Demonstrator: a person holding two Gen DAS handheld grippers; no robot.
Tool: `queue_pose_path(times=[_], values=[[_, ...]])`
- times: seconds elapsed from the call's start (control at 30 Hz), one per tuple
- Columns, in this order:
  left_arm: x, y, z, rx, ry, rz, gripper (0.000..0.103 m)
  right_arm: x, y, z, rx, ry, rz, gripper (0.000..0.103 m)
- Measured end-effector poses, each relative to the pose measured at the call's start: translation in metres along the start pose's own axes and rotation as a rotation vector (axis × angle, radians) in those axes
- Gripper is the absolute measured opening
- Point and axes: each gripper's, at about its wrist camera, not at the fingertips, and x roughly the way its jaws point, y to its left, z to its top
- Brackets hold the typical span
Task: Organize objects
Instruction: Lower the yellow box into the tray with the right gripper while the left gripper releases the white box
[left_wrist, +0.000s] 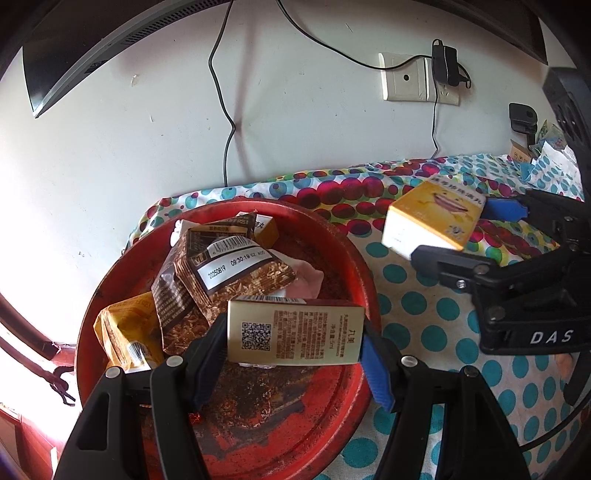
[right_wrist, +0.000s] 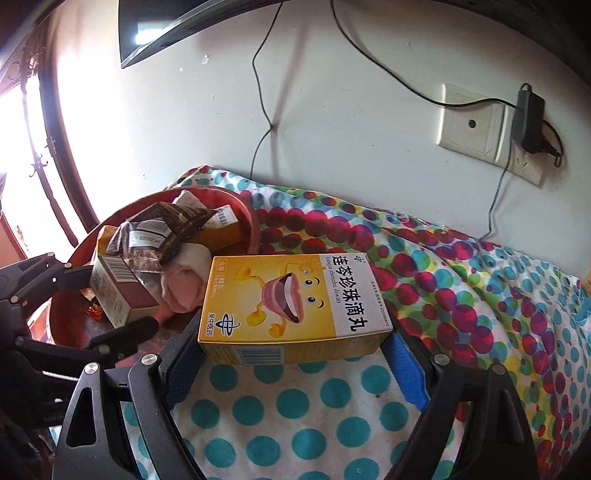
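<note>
My left gripper (left_wrist: 295, 343) is shut on a cream and maroon box (left_wrist: 293, 330) with a QR code, held over the red round tray (left_wrist: 354, 280); this box also shows in the right wrist view (right_wrist: 118, 291). The tray holds brown snack packets (left_wrist: 221, 273), a yellow packet (left_wrist: 125, 328), a small yellow box (left_wrist: 267, 229) and a pink cloth (left_wrist: 306, 277). My right gripper (right_wrist: 291, 343) is shut on a yellow medicine box (right_wrist: 291, 295) with a cartoon mouth, held above the dotted cloth to the right of the tray. The yellow medicine box (left_wrist: 432, 218) also shows in the left wrist view.
A dotted, multicoloured cloth (right_wrist: 461, 295) covers the surface. A white wall behind carries a socket plate (right_wrist: 476, 125) with a black adapter (right_wrist: 528, 122) and hanging cables. A monitor edge (left_wrist: 74, 59) hangs above. Small items (left_wrist: 546, 144) lie at the far right.
</note>
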Motion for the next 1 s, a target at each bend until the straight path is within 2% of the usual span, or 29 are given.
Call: queue_pose_path(times=[0.17, 0.4, 0.67, 1.0], values=[[-0.006, 0.007, -0.001, 0.025, -0.007, 0.03, 0.067, 0.019, 0.024, 0.016, -0.031, 0.036, 0.058, 0.087], [-0.004, 0.026, 0.002, -0.045, 0.012, 0.102, 0.067, 0.043, 0.04, 0.031, -0.023, 0.079, 0.112, 0.087], [-0.009, 0.04, 0.002, -0.083, -0.007, 0.137, 0.067, 0.069, 0.052, 0.045, -0.035, 0.109, 0.1, 0.087], [-0.005, 0.049, -0.002, -0.097, 0.014, 0.173, 0.067, 0.087, 0.065, 0.05, -0.065, 0.138, 0.084, 0.089]])
